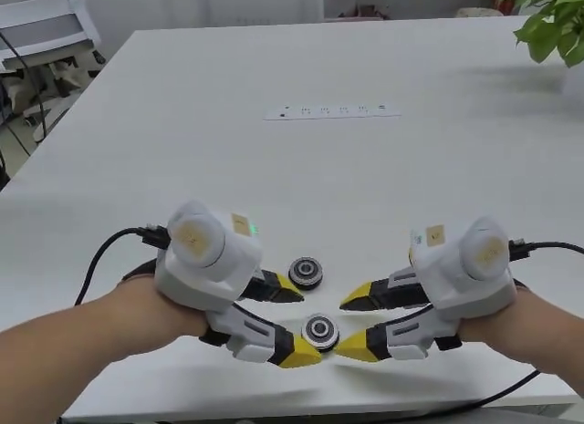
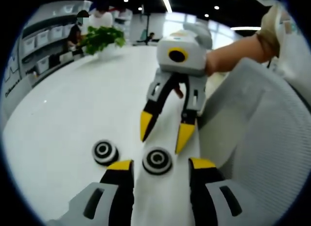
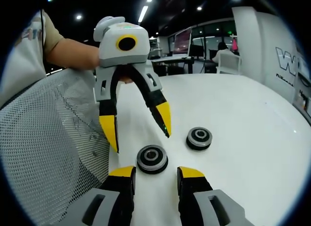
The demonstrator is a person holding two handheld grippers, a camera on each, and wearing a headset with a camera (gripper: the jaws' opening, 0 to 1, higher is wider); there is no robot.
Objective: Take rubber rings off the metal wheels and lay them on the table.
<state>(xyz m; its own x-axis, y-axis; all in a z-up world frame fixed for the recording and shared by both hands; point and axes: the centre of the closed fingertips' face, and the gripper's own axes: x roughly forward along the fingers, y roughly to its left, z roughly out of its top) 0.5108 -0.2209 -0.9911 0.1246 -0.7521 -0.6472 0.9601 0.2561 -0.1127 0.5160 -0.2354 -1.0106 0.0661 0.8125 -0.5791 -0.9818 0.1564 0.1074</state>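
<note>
Since the near wheel (image 1: 320, 331) and the far wheel (image 1: 306, 272) both still wear their black rubber rings (image 3: 152, 169), we judge the task not yet begun: no ring lies loose on the counter (image 1: 365, 169). The near wheel lies flat between the left gripper (image 1: 299, 323) and the right gripper (image 1: 348, 324), both with jaws wide and empty. Each wheel shows pale metal inside a dark band.

White left gripper (image 1: 298, 323), right gripper (image 1: 347, 324), black cables (image 1: 97, 263)
</note>
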